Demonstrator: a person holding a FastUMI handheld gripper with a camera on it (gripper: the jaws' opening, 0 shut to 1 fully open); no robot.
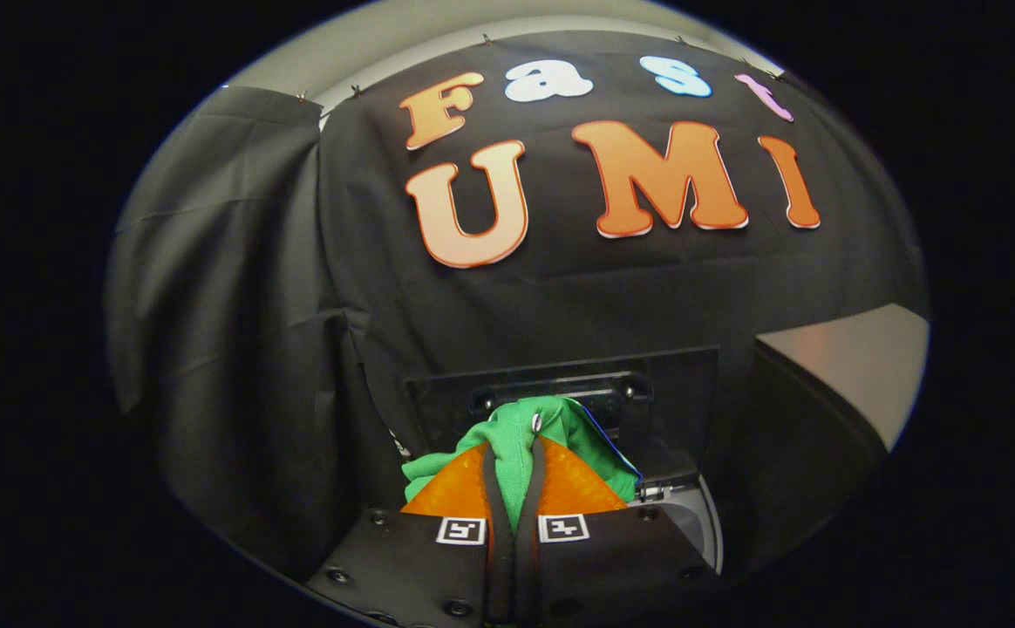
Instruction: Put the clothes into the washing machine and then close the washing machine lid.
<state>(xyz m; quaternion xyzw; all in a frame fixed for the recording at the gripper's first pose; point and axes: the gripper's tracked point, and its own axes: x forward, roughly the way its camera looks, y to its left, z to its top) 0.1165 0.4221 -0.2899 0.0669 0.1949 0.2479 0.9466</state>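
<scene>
The gripper (514, 471) was clenched on a bunched green fabric garment (551, 432), pinched between both fingers. The dark washing machine (691, 515) with its raised lid (673, 384) lay just ahead and below, slightly rightward.

From where I stand, I can make out no words, numbers or brand names on the things in the booth. The only signs are two small square coded markers, a left one (460, 530) and a right one (563, 528). They sit side by side on the body of the gripper (514, 445), one behind each finger. The fingers pinch a fold of the green garment (595, 445), which carries no writing.
</scene>
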